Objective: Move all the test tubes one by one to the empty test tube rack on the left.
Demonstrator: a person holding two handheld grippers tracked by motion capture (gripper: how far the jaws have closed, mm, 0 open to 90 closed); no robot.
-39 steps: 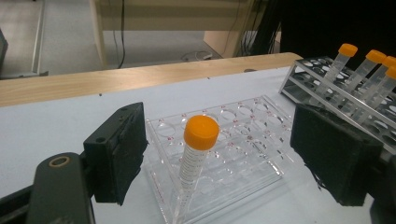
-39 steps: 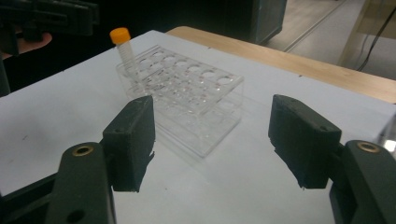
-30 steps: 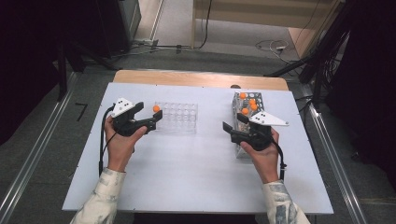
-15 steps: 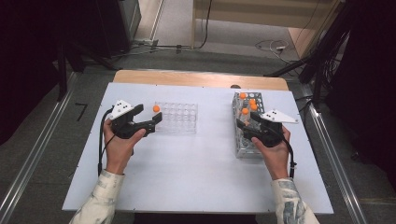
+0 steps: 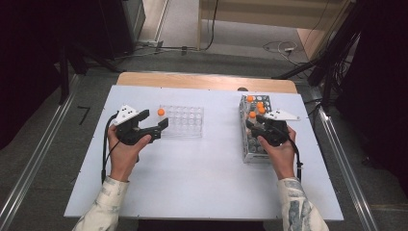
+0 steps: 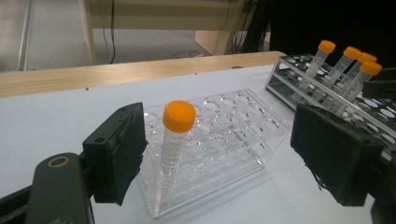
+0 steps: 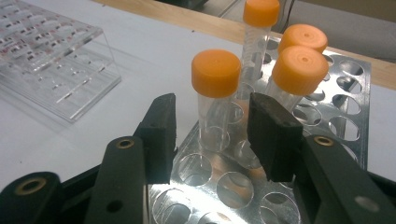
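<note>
Right gripper [image 7: 212, 135] poised over metal rack [image 5: 250, 149] near bench's right edge, jaws just closing around orange-capped tube [image 7: 215, 100], pads not yet pressing. Left gripper [image 6: 219, 163] held level before clear rack [image 6: 219, 140], jaws wide.

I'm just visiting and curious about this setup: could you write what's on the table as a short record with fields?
Table: white table top
Clear rack: clear plastic tube rack, one orange-capped tube standing in a corner hole
Metal rack: metal tube rack, four orange-capped tubes
Left gripper: left gripper open beside the clear rack, holding nothing
Right gripper: right gripper, jaws just closing around the nearest capped tube; fingers not yet pressing it
</note>
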